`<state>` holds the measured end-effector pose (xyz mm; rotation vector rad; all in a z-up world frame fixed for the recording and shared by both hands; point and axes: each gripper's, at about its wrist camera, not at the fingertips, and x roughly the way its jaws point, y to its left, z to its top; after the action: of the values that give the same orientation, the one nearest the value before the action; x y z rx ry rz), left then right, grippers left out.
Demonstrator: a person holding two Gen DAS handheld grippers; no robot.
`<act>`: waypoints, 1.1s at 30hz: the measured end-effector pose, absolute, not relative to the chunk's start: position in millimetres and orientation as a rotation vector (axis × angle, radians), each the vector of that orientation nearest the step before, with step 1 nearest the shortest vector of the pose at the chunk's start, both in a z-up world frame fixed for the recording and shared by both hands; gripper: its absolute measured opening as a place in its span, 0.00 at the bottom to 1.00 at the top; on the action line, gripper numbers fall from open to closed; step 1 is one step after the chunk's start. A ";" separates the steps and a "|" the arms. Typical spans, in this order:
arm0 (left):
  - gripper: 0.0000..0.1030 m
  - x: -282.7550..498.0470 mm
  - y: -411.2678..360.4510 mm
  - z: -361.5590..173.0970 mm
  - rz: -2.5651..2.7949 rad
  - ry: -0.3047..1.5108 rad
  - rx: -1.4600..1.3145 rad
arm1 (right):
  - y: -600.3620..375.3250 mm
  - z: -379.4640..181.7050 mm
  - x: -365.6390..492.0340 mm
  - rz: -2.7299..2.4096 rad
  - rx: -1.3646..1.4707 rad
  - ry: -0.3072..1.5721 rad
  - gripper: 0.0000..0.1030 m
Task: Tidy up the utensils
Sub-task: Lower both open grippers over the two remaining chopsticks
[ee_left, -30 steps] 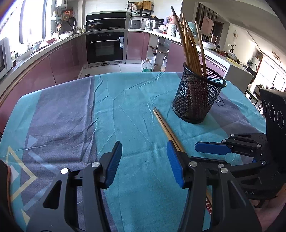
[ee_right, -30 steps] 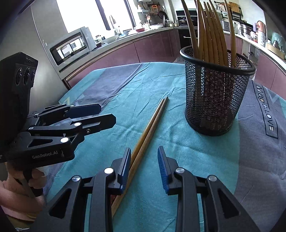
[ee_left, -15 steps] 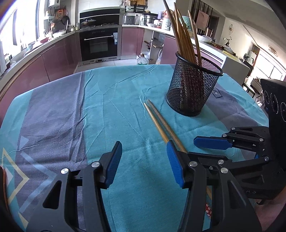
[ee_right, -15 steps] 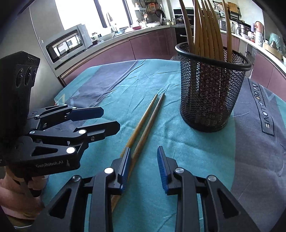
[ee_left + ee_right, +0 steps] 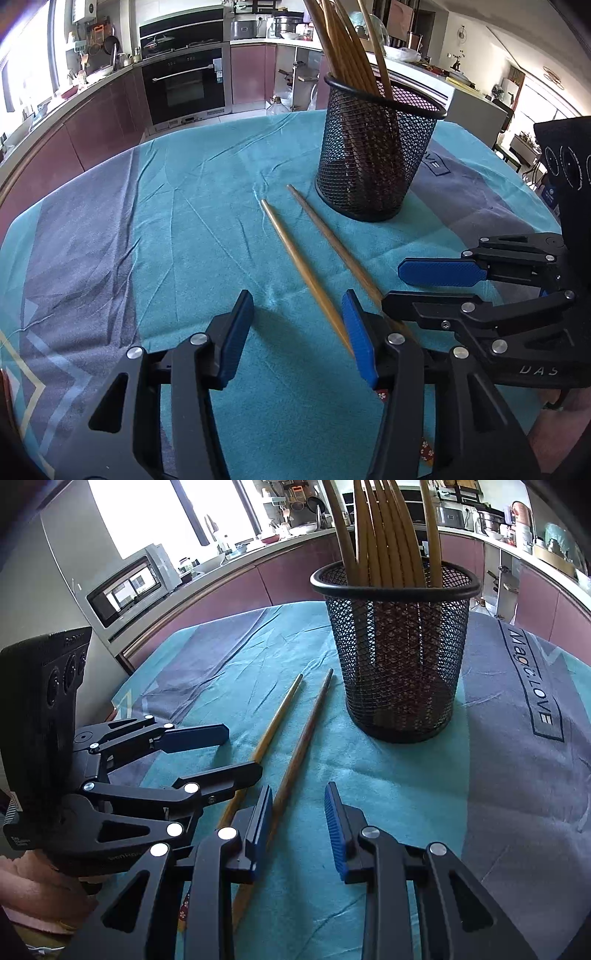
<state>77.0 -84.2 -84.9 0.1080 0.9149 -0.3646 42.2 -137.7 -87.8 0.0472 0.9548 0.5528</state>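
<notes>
Both tongs stand released, gripping nothing. Left tongs hover low over the teal cloth of the worktop; right tongs sit just to their right, pads apart.

Two loose chopsticks lie flat on the cloth, tips pointing at the mesh holder, thick ends passing under the near pads. Holder upright at far right, already carrying a bundle of chopsticks.

Change over the last second: the pair, previously touching side by side, is now splayed, with a clear gap at the far tips. Both cameras also sit closer to the holder.

Judgement: separation makes single-stick pickup possible. Right tongs straddle one stick, so closing on it looks like the next step. Risk: stick rolling on soft cloth.
</notes>
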 end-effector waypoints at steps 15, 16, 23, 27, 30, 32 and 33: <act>0.33 84.0 -89.1 -85.3 -0.344 0.917 0.120 | -130.8 -86.8 56.0 0.534 0.007 0.938 0.27; 0.32 85.1 -89.8 -85.3 -0.342 0.916 0.122 | -129.6 -87.0 58.0 0.532 0.006 0.936 0.27; 0.20 92.2 -85.4 -85.9 -0.333 0.917 0.116 | -120.9 -88.4 70.0 0.521 -0.005 0.928 0.25; 0.17 95.8 -86.1 -86.5 -0.331 0.916 0.114 | -115.6 -89.1 73.7 0.508 -0.026 0.920 0.22; 0.14 97.5 -87.3 -86.3 -0.327 0.916 0.109 | -114.2 -89.4 75.0 0.501 -0.035 0.917 0.19; 0.14 98.6 -87.9 -86.5 -0.324 0.917 0.103 | -115.3 -89.7 76.4 0.501 -0.027 0.919 0.17; 0.14 99.0 -87.9 -86.4 -0.323 0.917 0.101 | -115.5 -90.0 76.6 0.500 -0.025 0.920 0.16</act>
<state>99.0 -87.9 -86.4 0.1011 0.9169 -0.3235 76.6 -115.5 -90.0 -0.0246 0.9197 0.5004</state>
